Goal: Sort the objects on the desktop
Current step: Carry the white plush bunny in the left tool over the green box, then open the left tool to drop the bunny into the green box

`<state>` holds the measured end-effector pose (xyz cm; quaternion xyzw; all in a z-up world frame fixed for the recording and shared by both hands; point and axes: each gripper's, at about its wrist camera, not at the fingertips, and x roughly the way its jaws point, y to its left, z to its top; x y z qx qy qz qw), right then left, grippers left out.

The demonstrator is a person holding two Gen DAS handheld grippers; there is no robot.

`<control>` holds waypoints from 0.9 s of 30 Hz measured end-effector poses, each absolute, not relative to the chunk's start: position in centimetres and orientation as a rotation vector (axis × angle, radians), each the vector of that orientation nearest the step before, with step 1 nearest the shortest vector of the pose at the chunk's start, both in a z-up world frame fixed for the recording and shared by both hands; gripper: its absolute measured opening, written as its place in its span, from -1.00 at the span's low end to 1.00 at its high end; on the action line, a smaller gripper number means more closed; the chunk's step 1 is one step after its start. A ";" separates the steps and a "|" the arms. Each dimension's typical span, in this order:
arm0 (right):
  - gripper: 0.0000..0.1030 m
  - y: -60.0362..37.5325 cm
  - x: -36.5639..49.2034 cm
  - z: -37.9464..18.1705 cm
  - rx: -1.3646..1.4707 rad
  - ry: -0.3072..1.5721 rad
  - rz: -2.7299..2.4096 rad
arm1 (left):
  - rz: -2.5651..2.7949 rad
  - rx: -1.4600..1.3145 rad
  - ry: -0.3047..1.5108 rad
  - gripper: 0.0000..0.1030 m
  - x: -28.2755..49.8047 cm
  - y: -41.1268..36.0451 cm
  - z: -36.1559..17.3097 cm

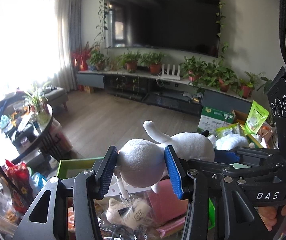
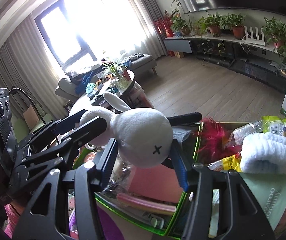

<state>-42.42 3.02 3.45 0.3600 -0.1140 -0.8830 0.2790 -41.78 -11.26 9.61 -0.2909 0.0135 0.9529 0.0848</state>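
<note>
A white plush rabbit (image 1: 191, 142) hangs between both grippers above a green-rimmed box (image 2: 196, 140). My left gripper (image 1: 141, 170) is shut on the rabbit's rounded rear end, its blue pads (image 1: 173, 172) pressing into both sides. My right gripper (image 2: 145, 164) is shut on the rabbit's head (image 2: 143, 138), which shows a black cross mouth and one upright ear. In the right wrist view the left gripper (image 2: 95, 126) comes in from the left, clamped on the body. The box holds a pink flat item (image 2: 153, 182) and a small beige plush in a clear bag (image 1: 127, 212).
A second box to the right holds green snack packs (image 2: 279, 128), a fluffy white bundle (image 2: 265, 154) and a red feathery thing (image 2: 213, 138). A red snack bag (image 1: 19, 182) lies left. A round side table (image 1: 43, 132) with a plant stands beyond; a green carton (image 1: 215, 120) sits on the floor.
</note>
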 end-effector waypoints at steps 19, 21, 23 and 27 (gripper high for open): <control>0.04 2.3 -43.6 1.5 1.042 -0.243 -2.386 | 2.833 -0.976 0.017 -0.06 -43.4 -11.7 6.6; 0.04 2.4 -43.5 1.6 1.038 -0.249 -2.383 | 2.830 -0.970 -0.002 -0.06 -43.2 -11.7 6.9; 0.04 2.5 -43.4 1.9 1.031 -0.255 -2.379 | 2.834 -0.957 0.002 -0.06 -42.9 -11.7 7.2; 0.04 2.5 -42.6 2.7 1.019 -0.254 -2.375 | 2.849 -0.924 0.026 -0.06 -42.0 -11.7 8.4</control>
